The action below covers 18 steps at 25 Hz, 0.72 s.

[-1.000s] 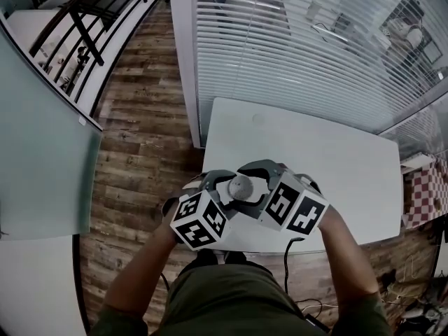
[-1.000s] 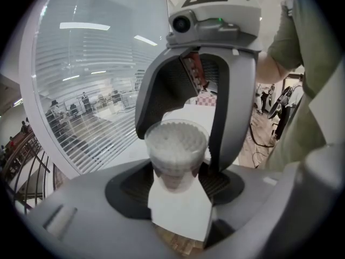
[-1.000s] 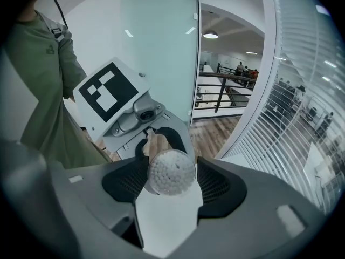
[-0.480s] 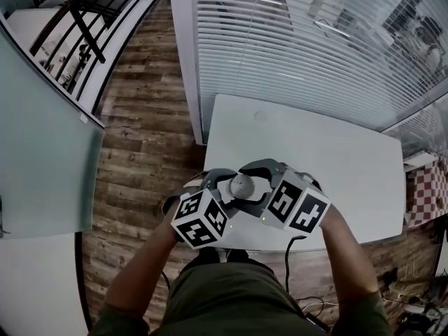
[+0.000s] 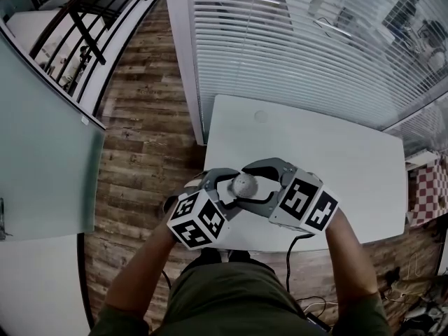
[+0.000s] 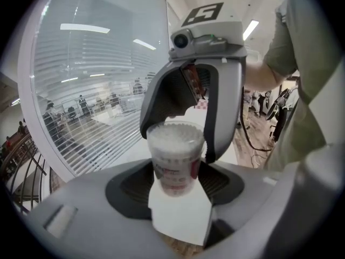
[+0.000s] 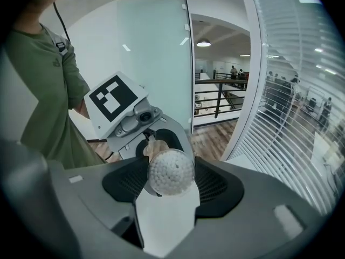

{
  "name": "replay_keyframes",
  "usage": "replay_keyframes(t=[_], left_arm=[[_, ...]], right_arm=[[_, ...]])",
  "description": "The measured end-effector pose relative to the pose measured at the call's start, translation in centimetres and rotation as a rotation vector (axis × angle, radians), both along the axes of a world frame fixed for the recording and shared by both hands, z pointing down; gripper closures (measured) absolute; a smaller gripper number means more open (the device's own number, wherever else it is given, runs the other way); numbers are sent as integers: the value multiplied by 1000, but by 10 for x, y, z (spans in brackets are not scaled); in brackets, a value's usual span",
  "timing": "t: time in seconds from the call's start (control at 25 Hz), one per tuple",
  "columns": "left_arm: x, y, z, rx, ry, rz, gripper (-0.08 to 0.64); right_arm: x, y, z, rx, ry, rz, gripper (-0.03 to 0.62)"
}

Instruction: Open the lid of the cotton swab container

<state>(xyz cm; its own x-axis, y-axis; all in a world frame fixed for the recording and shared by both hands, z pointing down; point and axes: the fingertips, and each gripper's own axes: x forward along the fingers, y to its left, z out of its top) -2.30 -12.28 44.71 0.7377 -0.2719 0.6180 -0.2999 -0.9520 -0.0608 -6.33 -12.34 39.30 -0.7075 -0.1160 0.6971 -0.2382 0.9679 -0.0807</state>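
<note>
The cotton swab container (image 5: 244,185) is a small clear cup packed with white swab heads, held in the air over the near edge of the white table (image 5: 329,159). In the left gripper view its red-printed body (image 6: 175,169) stands upright, with my left gripper (image 6: 175,186) shut on the lower part. My right gripper (image 6: 178,139) reaches in from the far side, its jaws pressed against the cup's top rim. The right gripper view looks down on the round top (image 7: 171,172), with my right gripper (image 7: 170,183) closed around it. Whether the clear lid has lifted cannot be told.
A glass wall with white blinds (image 5: 294,40) runs along the table's far side. Wooden floor (image 5: 140,138) lies to the left, with a black railing (image 5: 77,12) beyond. A black cable (image 5: 287,257) hangs off the table's near edge by the person's right forearm.
The right gripper's marker cube has swung a little to the right and turned; the left cube has shifted slightly left. The container stays between the two grippers.
</note>
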Motion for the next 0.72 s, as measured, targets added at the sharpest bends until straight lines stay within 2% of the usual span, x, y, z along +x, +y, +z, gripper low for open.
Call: replay_keyframes(t=[0.48, 0.72], left_arm=[[3, -5, -10, 5, 47, 13, 302], [5, -7, -17, 12, 70, 13, 305]], right_arm=[[6, -6, -11, -40, -98, 6, 322], [8, -10, -25, -84, -202, 29, 322]])
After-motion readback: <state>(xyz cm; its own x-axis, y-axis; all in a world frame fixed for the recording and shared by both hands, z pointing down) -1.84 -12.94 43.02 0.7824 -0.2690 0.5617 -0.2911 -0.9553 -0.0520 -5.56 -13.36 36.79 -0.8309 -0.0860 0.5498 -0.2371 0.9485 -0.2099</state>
